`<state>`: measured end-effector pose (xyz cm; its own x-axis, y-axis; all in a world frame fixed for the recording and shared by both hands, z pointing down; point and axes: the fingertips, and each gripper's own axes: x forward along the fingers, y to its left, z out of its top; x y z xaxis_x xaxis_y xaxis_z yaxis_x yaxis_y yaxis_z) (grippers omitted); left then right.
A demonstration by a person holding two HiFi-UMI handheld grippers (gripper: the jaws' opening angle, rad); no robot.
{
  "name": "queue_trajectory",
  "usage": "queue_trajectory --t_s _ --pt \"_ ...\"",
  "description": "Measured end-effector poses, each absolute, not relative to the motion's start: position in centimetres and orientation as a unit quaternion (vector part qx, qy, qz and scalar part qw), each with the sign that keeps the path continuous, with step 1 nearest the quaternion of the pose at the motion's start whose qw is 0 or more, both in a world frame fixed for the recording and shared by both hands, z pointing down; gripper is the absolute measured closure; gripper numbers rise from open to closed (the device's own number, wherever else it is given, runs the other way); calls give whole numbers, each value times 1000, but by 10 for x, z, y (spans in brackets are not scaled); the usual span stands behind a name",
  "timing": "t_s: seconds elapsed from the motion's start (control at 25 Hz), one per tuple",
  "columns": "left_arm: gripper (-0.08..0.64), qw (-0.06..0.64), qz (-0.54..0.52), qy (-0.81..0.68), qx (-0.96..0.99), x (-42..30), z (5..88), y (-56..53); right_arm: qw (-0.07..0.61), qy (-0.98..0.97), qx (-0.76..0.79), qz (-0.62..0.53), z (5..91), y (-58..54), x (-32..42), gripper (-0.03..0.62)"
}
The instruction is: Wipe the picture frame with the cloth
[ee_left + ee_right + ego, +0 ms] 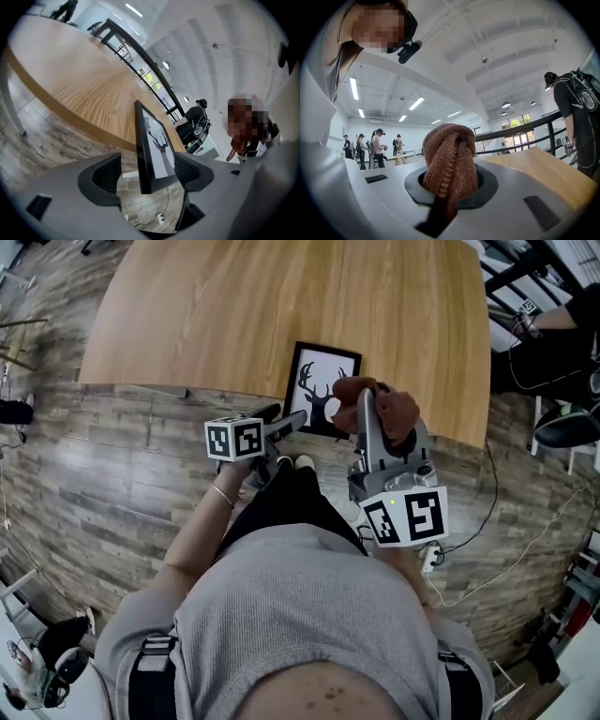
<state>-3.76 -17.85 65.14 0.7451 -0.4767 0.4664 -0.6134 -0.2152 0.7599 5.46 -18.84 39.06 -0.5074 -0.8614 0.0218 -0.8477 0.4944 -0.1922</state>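
The black picture frame (319, 381) with a deer print lies on the wooden table (281, 306), its near end reaching past the table's near edge. My left gripper (289, 424) is at the frame's near left corner. In the left gripper view the frame (154, 145) passes edge-on between the wide-open jaws of the left gripper (149, 172), and neither pad presses on it. My right gripper (372, 407) hovers over the frame's right side, shut on a bunched brown knitted cloth (392, 409). In the right gripper view the cloth (450, 154) bulges up out of the shut right gripper (450, 185).
A person in black (553, 343) sits by the table's right end. A white cable and plug (431, 559) lie on the wood-look floor under my right side. Several people (377, 147) stand far off in the hall. A railing (520, 133) runs behind the table (539, 168).
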Motion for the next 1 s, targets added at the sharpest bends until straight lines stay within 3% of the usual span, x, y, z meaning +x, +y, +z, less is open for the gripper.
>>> queue_trajectory --t_s 0.24,0.72,0.8,1.0 --pt "227 578 20 -245 778 -17 659 -175 34 864 -495 -91 395 -192 52 546" --pt "230 627 -2 -202 753 -10 680 -184 33 862 -494 -106 404 -191 49 546" --pt "268 635 -10 -188 749 -7 676 -183 33 861 -496 -105 403 -190 50 546" --pt "498 645 -65 -147 747 3 656 -181 34 858 -503 -101 399 -184 59 546"
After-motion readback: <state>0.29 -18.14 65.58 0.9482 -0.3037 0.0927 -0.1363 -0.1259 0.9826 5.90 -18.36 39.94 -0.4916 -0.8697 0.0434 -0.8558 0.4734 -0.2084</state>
